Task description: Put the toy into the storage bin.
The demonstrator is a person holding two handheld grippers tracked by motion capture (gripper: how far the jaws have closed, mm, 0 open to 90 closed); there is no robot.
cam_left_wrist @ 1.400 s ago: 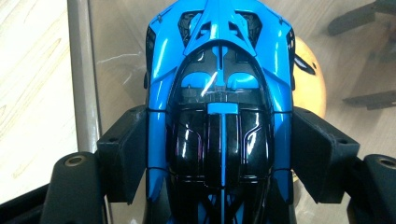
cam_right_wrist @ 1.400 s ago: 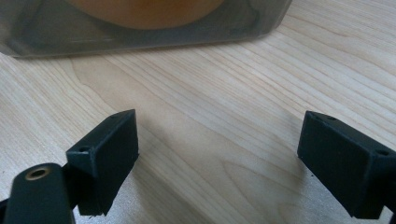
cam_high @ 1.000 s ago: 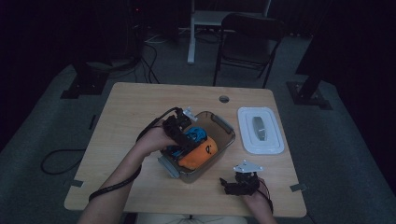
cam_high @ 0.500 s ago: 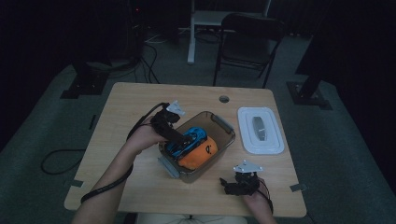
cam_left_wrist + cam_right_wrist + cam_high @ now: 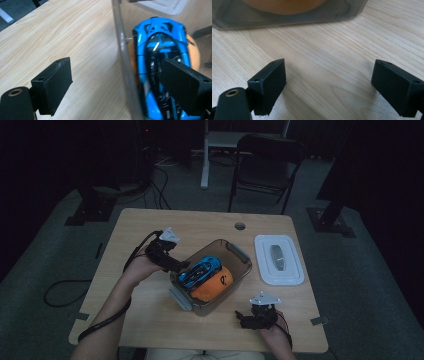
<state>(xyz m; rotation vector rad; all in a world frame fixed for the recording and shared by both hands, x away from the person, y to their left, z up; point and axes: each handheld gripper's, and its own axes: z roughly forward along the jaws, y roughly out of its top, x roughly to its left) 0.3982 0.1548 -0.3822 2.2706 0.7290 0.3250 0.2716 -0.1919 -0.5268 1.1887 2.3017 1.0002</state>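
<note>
Left gripper (image 5: pixel 117 87), jaws apart, straddles the container (image 5: pixel 123 62) wall; blue toy car (image 5: pixel 160 50) just inside.

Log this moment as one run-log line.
left tool: open, straddling container wall | blue toy car: in container, on orange ball | right tool: open, empty | lid: off

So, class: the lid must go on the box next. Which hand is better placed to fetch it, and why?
Probably the right. Its tool is open and empty, on the same side as the lid. The left tool straddles the far wall of the box.
</note>
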